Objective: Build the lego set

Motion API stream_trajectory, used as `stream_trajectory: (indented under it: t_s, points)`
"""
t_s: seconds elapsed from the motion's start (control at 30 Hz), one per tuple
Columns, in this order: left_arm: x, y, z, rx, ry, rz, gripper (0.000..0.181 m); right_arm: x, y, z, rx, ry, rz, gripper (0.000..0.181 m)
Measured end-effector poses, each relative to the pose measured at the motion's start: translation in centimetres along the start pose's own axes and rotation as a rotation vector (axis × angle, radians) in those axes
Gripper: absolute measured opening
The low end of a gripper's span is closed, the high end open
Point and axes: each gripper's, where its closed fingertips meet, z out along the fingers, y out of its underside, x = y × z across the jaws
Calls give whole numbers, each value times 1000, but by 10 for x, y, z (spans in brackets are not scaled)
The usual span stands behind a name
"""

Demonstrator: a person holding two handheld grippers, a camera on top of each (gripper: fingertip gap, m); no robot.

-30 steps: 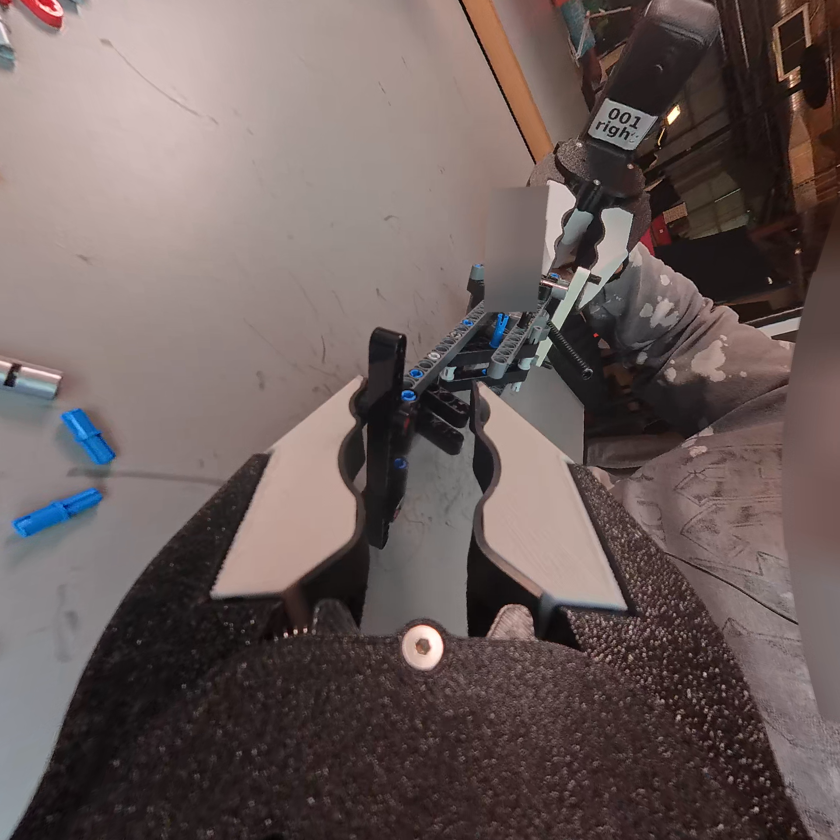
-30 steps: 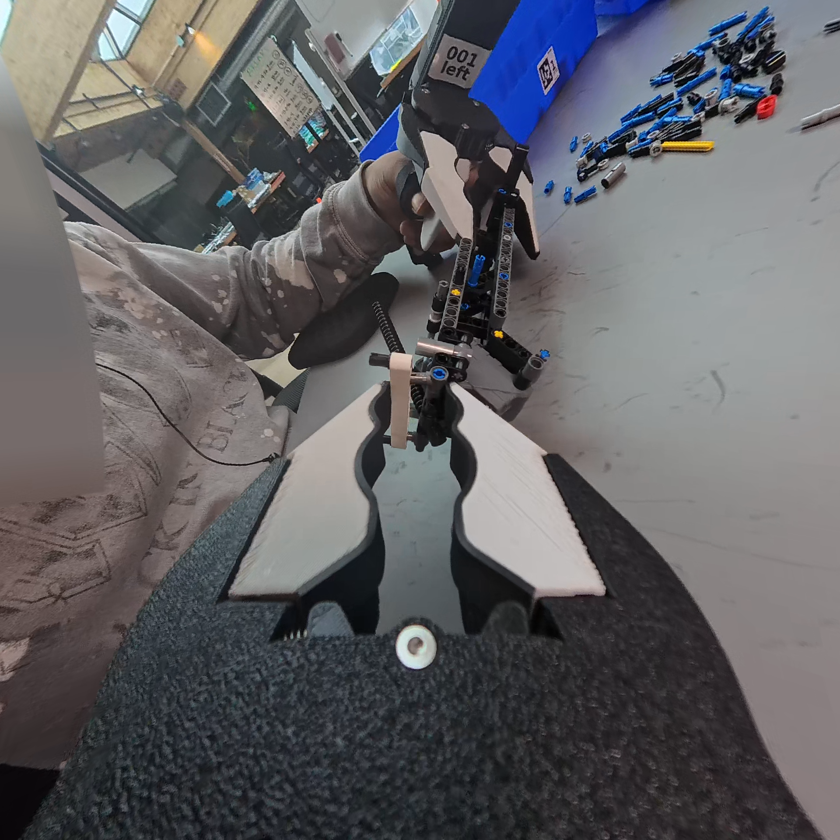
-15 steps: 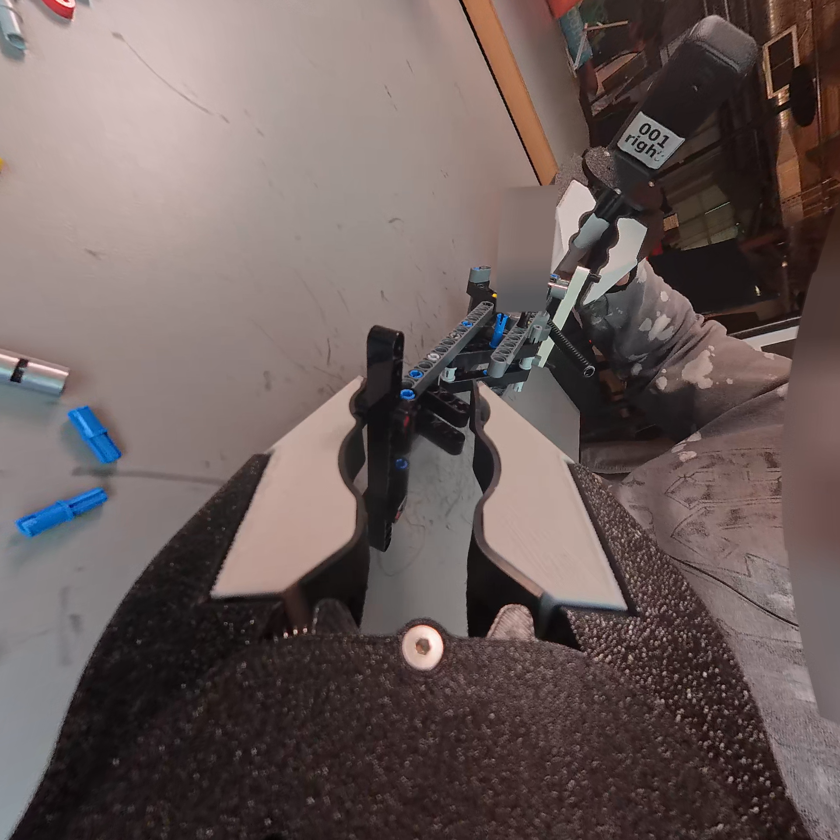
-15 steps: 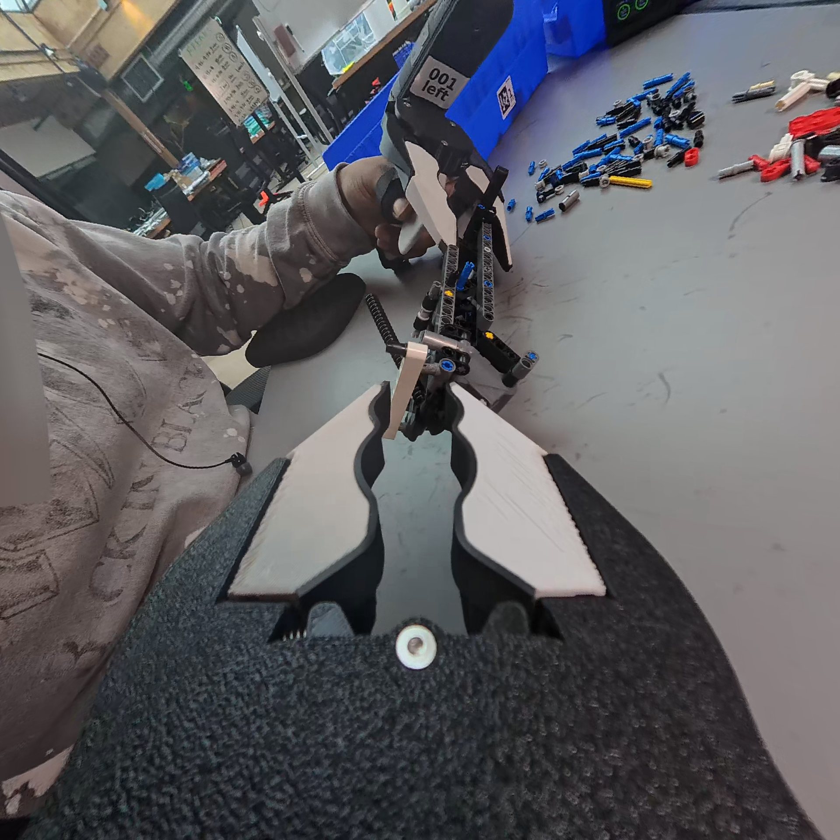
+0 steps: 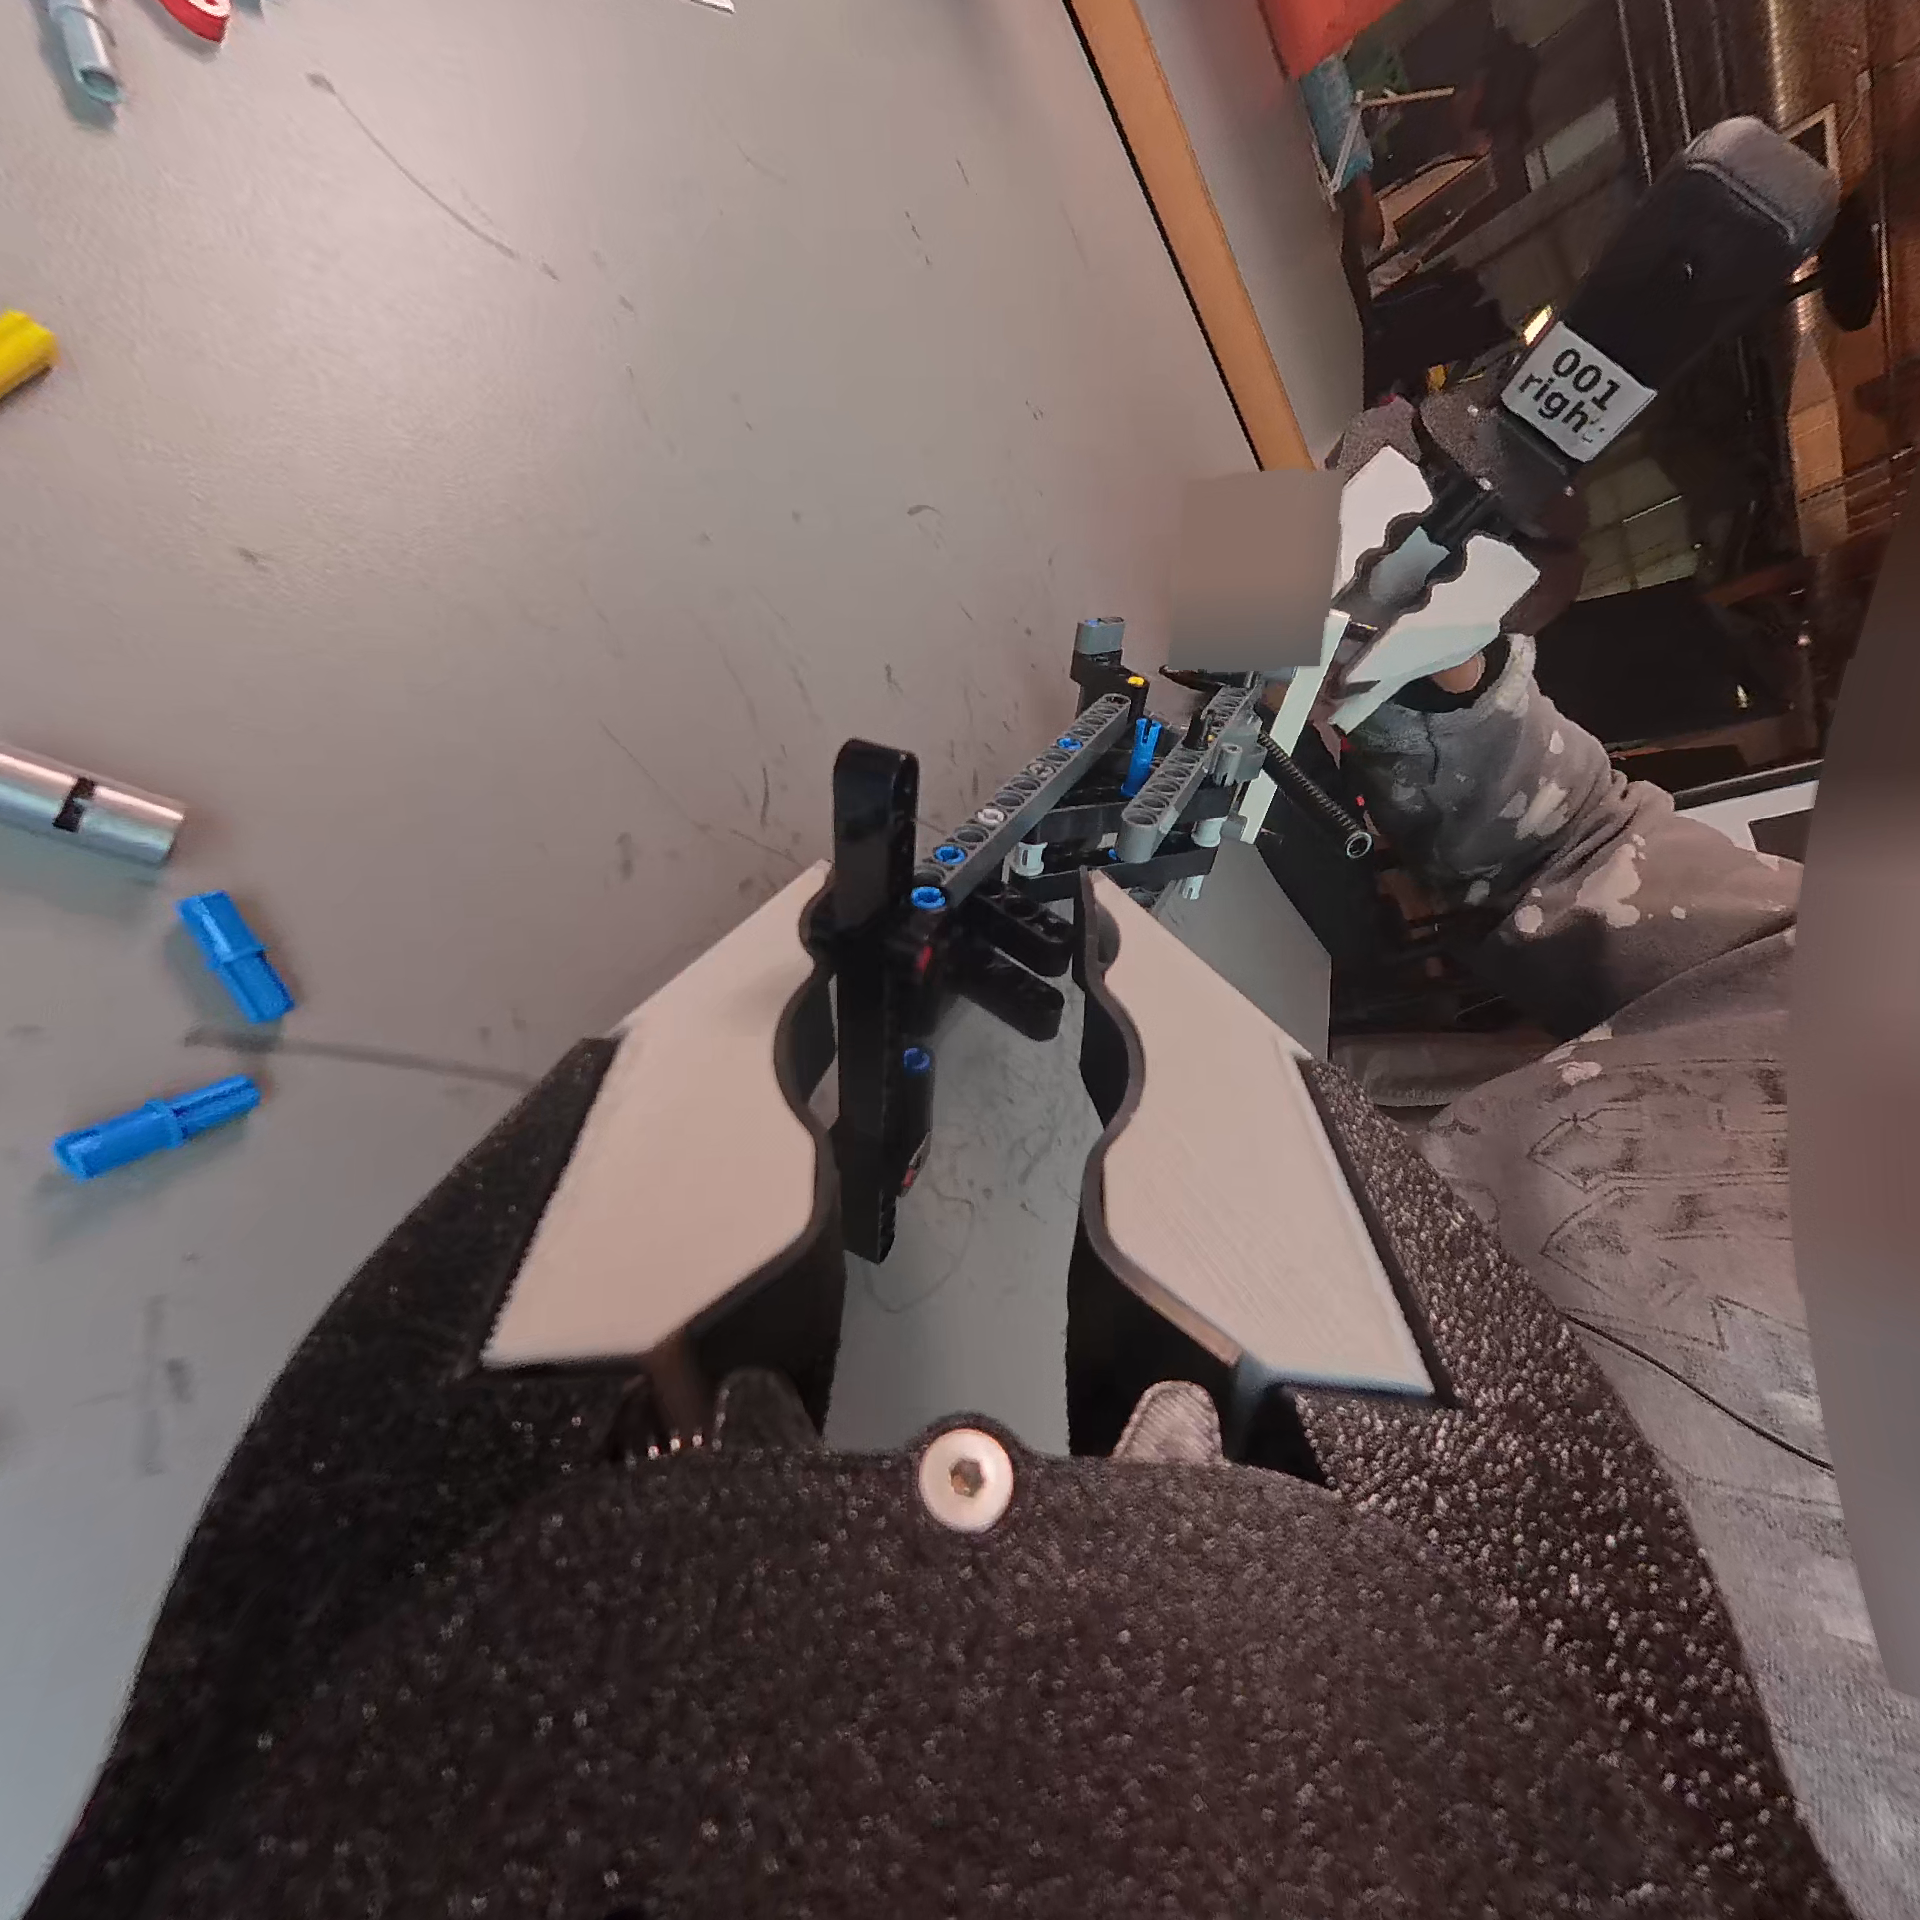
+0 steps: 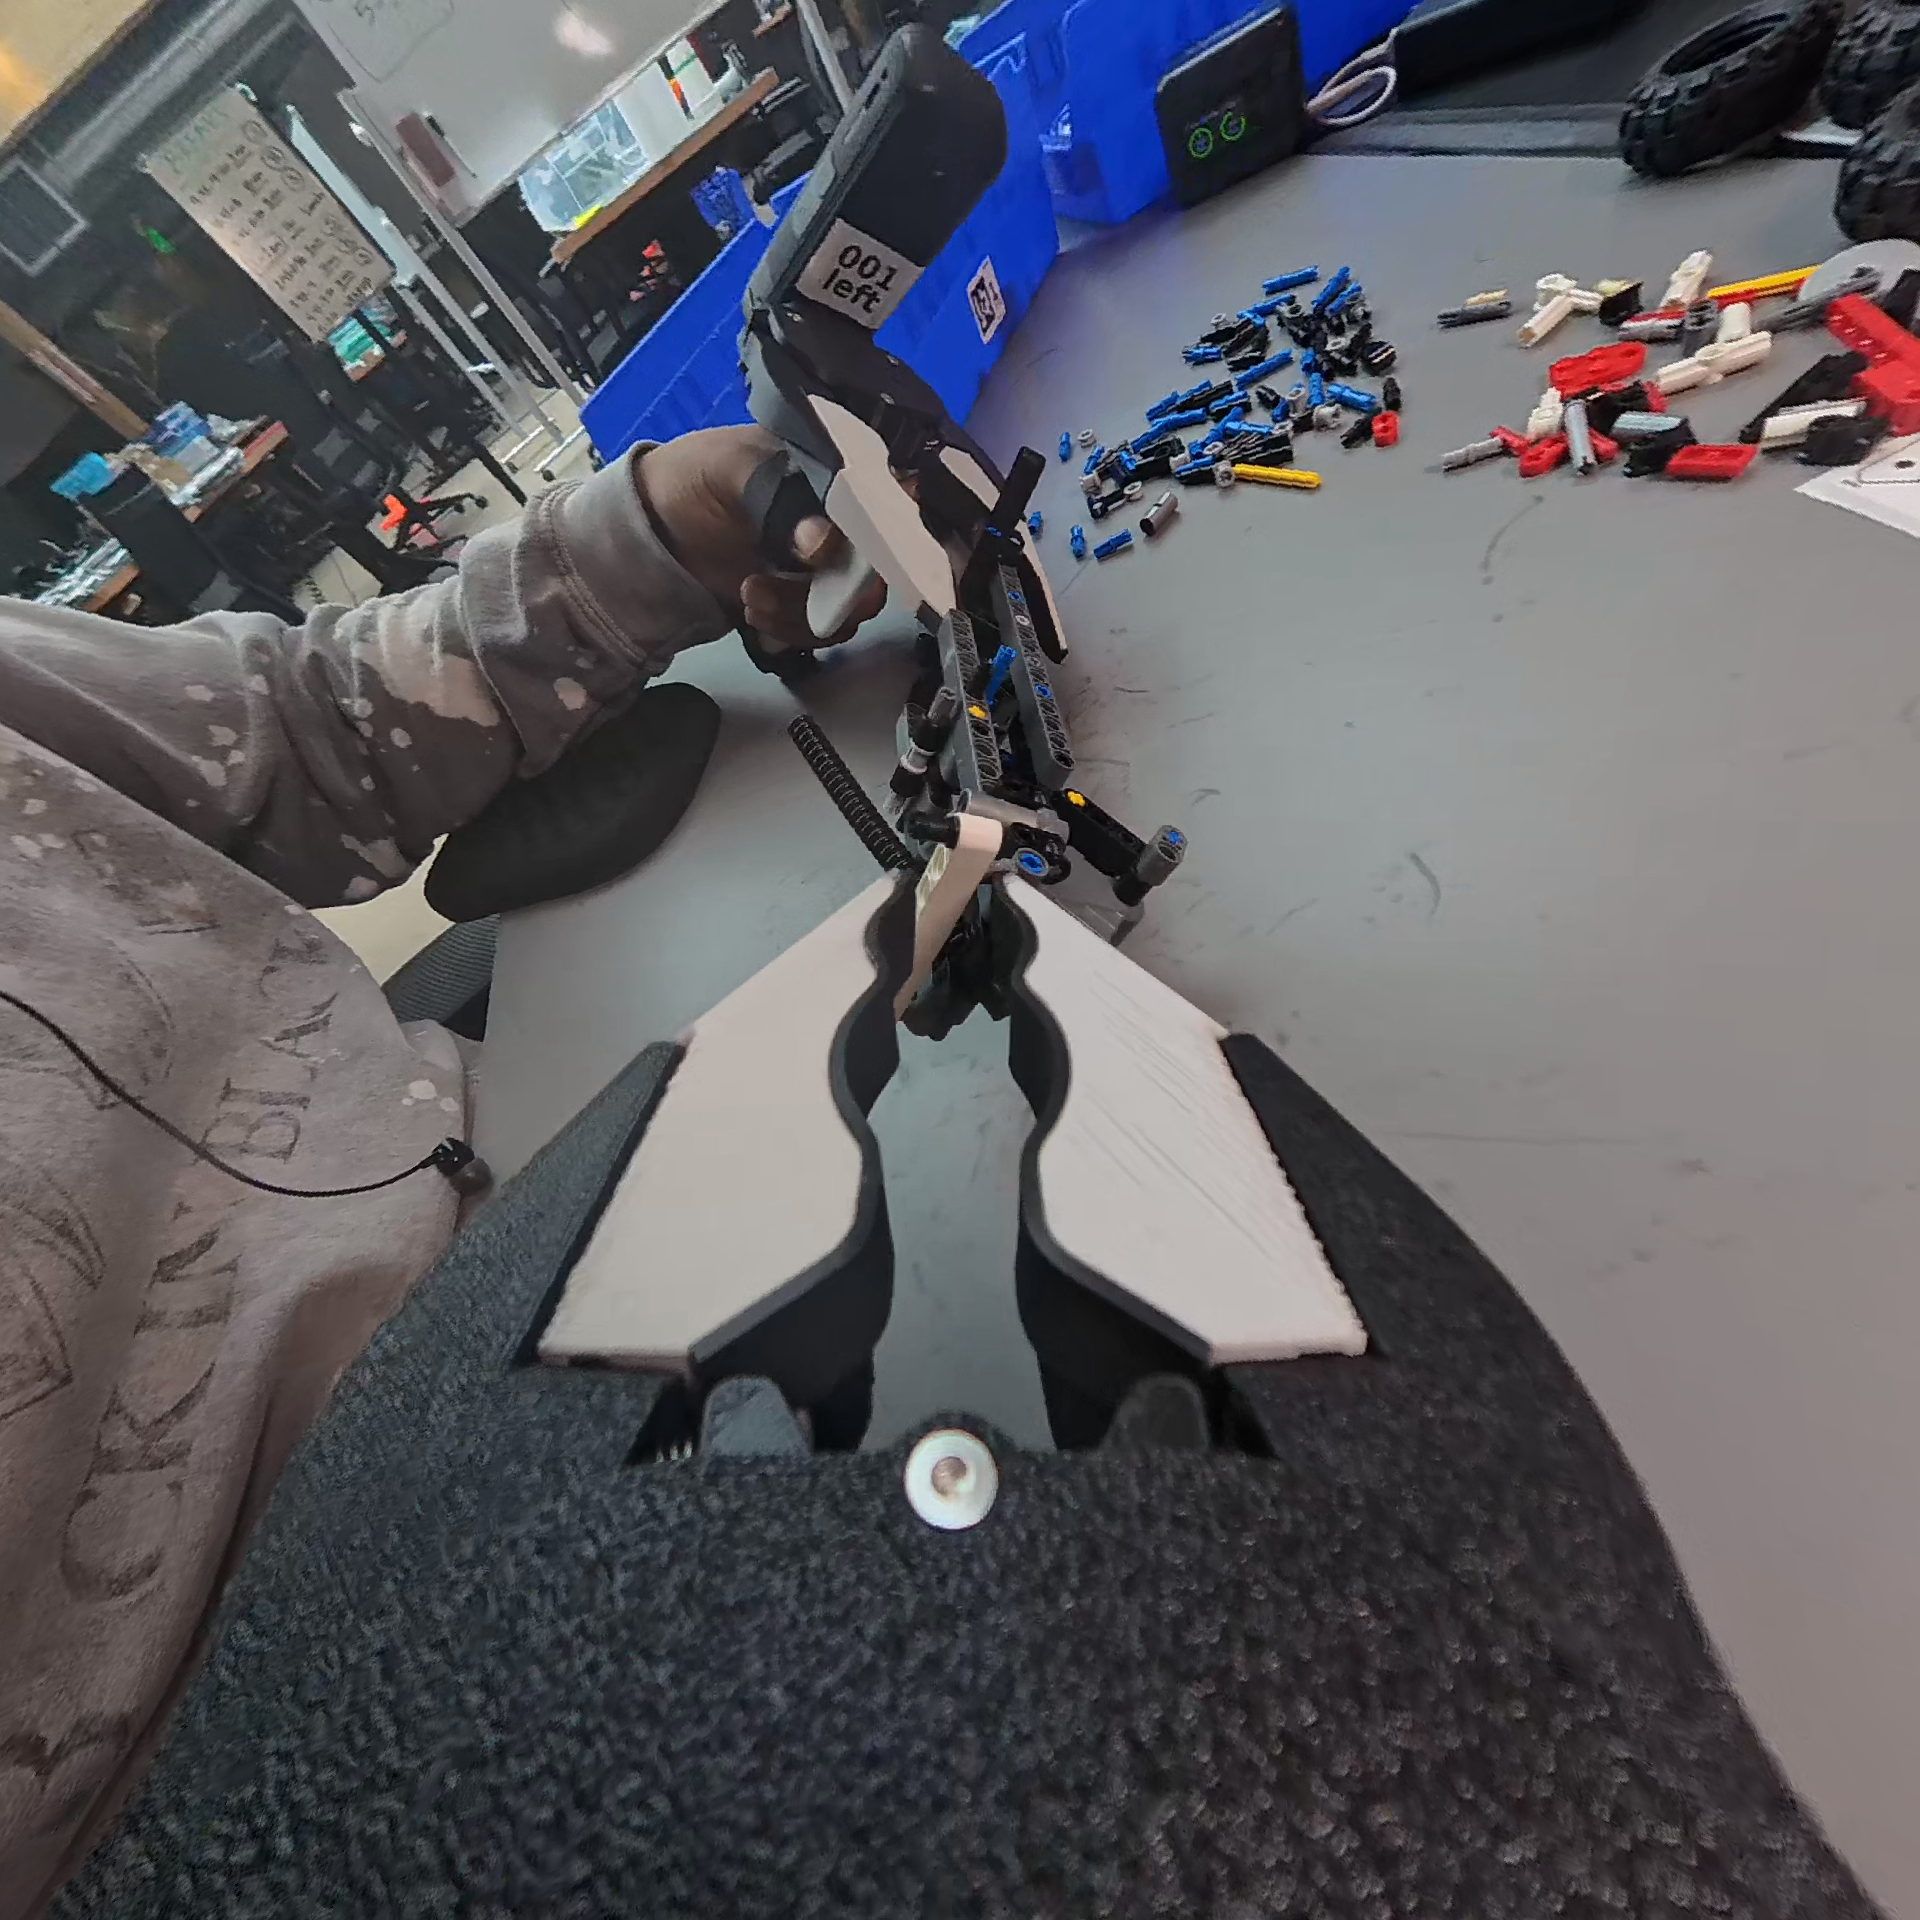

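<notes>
1. Lego assembly (image 5: 1049, 821) is held up off the grey table (image 5: 520, 468), spanning betw. both grippers, near the table edge closest to the person.
2. Left gripper (image 5: 951, 920): jaws pinching the assembly's near end, w/ the upright black beam (image 5: 878, 935) against the left finger. Right gripper (image 6: 951, 909): jaws pinching the far end at the white beam (image 6: 951, 883). Both closed on the build.
3. Risk: two grips on one long, thin frame. If the hands twist or pull apart even a bit, pin joints prob. pop and the frame splits mid-span.
4. Risk: the white beam sits tilted in the right jaws, so it looks like it can pivot on its pin. Squeezing or pushing there may swing it instead of seating it.
5. Risk: black spring (image 6: 847, 790) sticks out loose at the side; it could snag on the sleeve (image 6: 364, 686) or a finger and pull free.
6. Risk: if either grip slips, the build drops to the table, maybe off the near edge into the lap; small bits would scatter.
7. Spare parts pile (image 6: 1247, 416) lies well apart toward the far side; loose blue pins (image 5: 156, 1122) sit just beside the left gripper and could get knocked away.
</notes>
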Motion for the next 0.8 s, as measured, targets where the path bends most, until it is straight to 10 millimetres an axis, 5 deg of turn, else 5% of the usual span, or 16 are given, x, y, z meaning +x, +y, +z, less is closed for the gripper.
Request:
stream_trajectory:
  t_s: [0.8]
  points:
    - [3,1,-1,6,4,18,44,-1,1,1,66,15,59,8]
